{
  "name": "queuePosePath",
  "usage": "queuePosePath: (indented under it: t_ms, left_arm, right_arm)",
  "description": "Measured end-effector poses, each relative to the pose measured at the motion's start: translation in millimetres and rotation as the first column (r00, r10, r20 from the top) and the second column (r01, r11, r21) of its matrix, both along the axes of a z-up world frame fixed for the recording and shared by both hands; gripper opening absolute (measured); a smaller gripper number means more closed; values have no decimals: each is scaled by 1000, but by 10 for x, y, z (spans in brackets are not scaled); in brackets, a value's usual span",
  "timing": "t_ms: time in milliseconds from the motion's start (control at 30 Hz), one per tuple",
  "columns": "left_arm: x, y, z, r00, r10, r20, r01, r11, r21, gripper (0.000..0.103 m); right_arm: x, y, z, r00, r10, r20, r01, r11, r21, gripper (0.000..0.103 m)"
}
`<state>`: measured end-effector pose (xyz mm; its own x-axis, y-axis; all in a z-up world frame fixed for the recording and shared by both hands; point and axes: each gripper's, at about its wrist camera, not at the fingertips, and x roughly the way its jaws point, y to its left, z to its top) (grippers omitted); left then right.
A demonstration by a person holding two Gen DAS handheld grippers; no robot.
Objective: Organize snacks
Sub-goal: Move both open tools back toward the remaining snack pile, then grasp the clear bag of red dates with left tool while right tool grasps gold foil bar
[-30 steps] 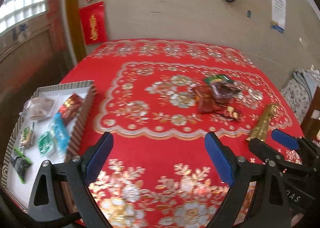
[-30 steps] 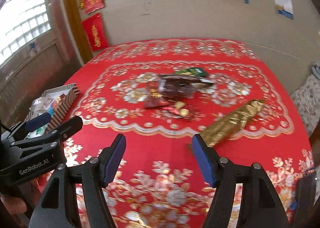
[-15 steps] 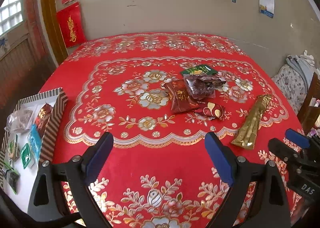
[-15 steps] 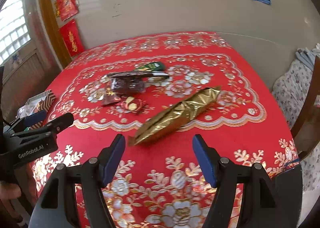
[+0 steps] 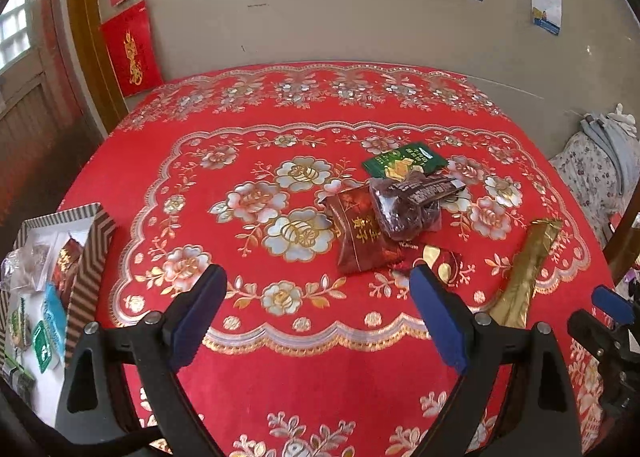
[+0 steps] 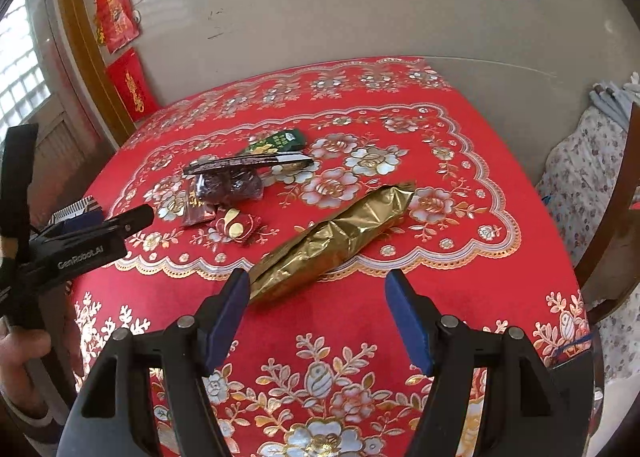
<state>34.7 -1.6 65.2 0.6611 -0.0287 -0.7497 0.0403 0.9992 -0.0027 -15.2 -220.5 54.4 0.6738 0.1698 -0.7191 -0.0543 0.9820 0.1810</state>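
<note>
A loose pile of snacks lies on the red flowered tablecloth: a green packet (image 5: 404, 159), a clear bag of dark fruit (image 5: 408, 205), a red packet (image 5: 360, 241) and a small red-and-gold sweet (image 5: 440, 261). To their right lies a long gold foil packet (image 5: 524, 269). My left gripper (image 5: 316, 281) is open and empty, short of the pile. In the right wrist view, my right gripper (image 6: 317, 283) stands open just short of the gold packet (image 6: 336, 237), whose near end lies by the left fingertip (image 6: 236, 293). A striped box (image 5: 90, 249) at the left edge holds several snacks.
The table backs onto a beige wall with red hangings (image 5: 130, 49). A wooden chair (image 6: 612, 225) and flowered bedding (image 5: 592, 173) stand off the right edge. The left gripper's body (image 6: 84, 253) and a hand (image 6: 20, 349) fill the left of the right wrist view.
Both grippers swung right. The box slid to the left edge of the left view and the pile came nearer. The gold packet now lies straight ahead of the right gripper. Both jaws stayed open.
</note>
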Motion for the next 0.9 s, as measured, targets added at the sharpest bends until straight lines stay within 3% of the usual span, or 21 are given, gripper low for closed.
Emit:
queuePosePath:
  t_ms: [300,633,900]
  left_arm:
    - [275,-205,-104,999,-10,-52,8,999,-34,93]
    - [662,-575,-259,992,2,-127,-5,1000,-24,92]
    - [908,-835,-386,990,22,-137,-12,997,73,93]
  right_arm:
    - [76,-33,-7,1000,5,-19,-5,1000,-7,70]
    - [72,-106,-25,1000,4,-23,-3,1000,28,70]
    - [52,-146,-60,999,16,-28,-14,998,64,70]
